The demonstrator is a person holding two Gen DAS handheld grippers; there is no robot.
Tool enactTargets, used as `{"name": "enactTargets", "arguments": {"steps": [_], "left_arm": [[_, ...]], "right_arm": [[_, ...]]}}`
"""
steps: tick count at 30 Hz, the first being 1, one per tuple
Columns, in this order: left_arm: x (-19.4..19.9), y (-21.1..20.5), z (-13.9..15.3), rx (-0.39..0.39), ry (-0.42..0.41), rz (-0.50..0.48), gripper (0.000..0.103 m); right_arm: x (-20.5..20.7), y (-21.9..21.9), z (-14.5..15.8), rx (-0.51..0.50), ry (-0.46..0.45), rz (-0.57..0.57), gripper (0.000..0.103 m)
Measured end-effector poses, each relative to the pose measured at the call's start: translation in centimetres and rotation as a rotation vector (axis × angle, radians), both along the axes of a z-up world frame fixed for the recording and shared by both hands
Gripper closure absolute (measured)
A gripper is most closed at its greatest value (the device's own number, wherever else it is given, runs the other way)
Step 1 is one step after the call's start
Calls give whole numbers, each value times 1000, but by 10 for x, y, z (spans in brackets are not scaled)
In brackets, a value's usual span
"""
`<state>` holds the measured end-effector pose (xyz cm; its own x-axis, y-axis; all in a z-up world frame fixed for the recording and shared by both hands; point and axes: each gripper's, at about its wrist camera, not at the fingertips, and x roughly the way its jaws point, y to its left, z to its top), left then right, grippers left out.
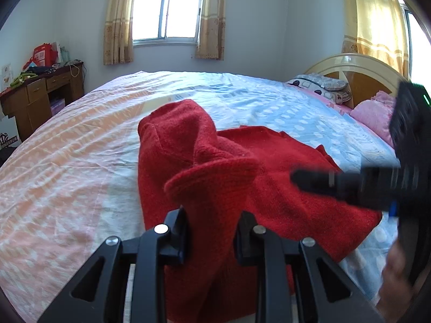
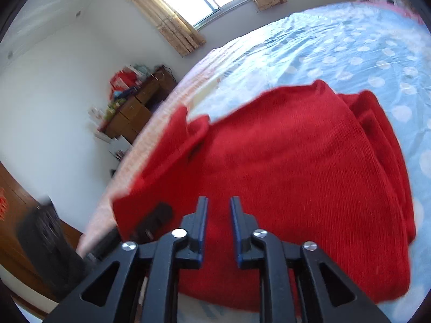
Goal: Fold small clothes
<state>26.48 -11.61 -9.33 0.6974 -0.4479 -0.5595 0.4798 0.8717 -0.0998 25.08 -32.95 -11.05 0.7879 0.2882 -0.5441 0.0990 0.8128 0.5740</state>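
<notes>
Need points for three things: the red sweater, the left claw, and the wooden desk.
red sweater (image 2: 296,161): right wrist view, on the broad flat knit panel.
left claw (image 1: 212,231): left wrist view, midway between its fingertips, where red fabric is bunched.
wooden desk (image 1: 35,91): left wrist view, on a drawer front.

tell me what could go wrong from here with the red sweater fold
1. The left gripper has a raised bunch of the red sweater between its fingers; if the knit slips out, that part may drop back crumpled.
2. The right gripper is open above the sweater, holding nothing, so the cloth may drag across the bedsheet and skew the fold.
3. The right gripper looks blurred close beside the lifted part in the left wrist view, so the two could bump.
</notes>
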Motion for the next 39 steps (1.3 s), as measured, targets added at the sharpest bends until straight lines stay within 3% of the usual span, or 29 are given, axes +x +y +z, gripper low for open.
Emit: {"name": "enactTargets", "arguments": {"steps": [1, 2, 3, 7, 12, 16, 18, 20, 21, 30, 33, 39], "left_arm": [[0, 0, -1, 1, -1, 0, 76], [-1, -1, -1, 2, -1, -1, 76], [-1, -2, -1, 4, -1, -1, 76], [-1, -2, -3, -8, 2, -6, 76], [-2, -1, -4, -29, 10, -16, 76], [-3, 1, -4, -43, 15, -21, 76], [-4, 2, -3, -51, 18, -22, 76], [-5, 3, -3, -62, 24, -23, 76], [-3, 3, -3, -66, 27, -22, 76], [-15, -3, 17, -52, -10, -23, 76], [-21, -11, 31, -86, -4, -33, 76], [-35, -50, 48, -73, -22, -106, 76]], "right_arm": [[6, -6, 3, 38, -7, 3, 57], [15, -10, 7, 80, -9, 3, 33], [22, -12, 10, 112, -10, 5, 25], [58, -14, 11, 221, 14, 37, 22], [99, 10, 4, 154, 106, 132, 22], [118, 22, 5, 143, 122, 177, 22], [127, 25, 4, 140, 127, 187, 31], [132, 31, 3, 111, 140, 216, 78], [134, 34, 3, 96, 146, 226, 86], [117, 43, 32, -48, 69, 226, 90], [108, 31, 50, -69, 33, 231, 90], [83, 0, 77, -181, 16, 204, 90]]}}
